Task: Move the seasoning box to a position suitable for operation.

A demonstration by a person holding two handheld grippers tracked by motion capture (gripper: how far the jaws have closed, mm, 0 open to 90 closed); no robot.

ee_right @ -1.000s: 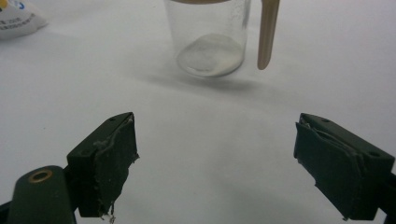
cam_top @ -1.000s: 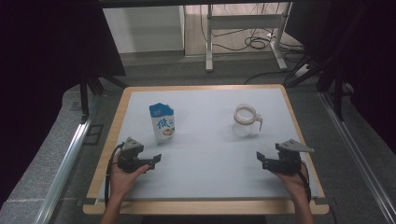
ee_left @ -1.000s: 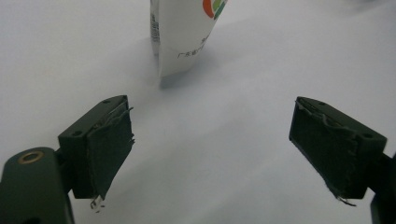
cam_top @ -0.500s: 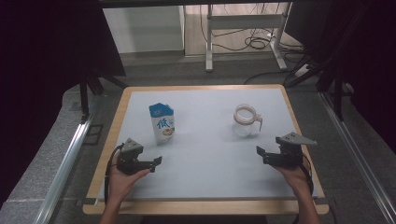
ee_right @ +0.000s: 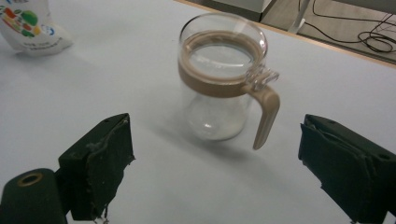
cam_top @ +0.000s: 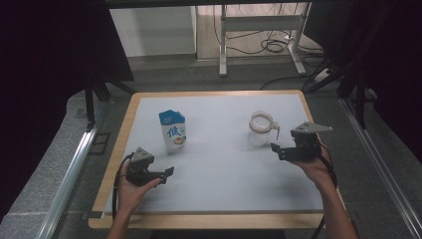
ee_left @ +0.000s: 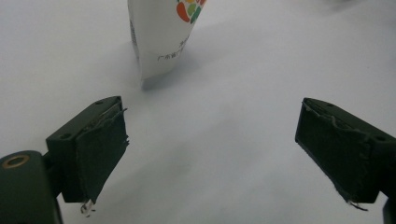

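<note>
Nearest me, the left tool hovers low over the white-topped desk, jaws spread wide and empty; the right tool is likewise spread. Beyond the left stands an upright blue-and-white milk carton; just beyond the right, a clear glass jug with a tan collar and handle.
</note>
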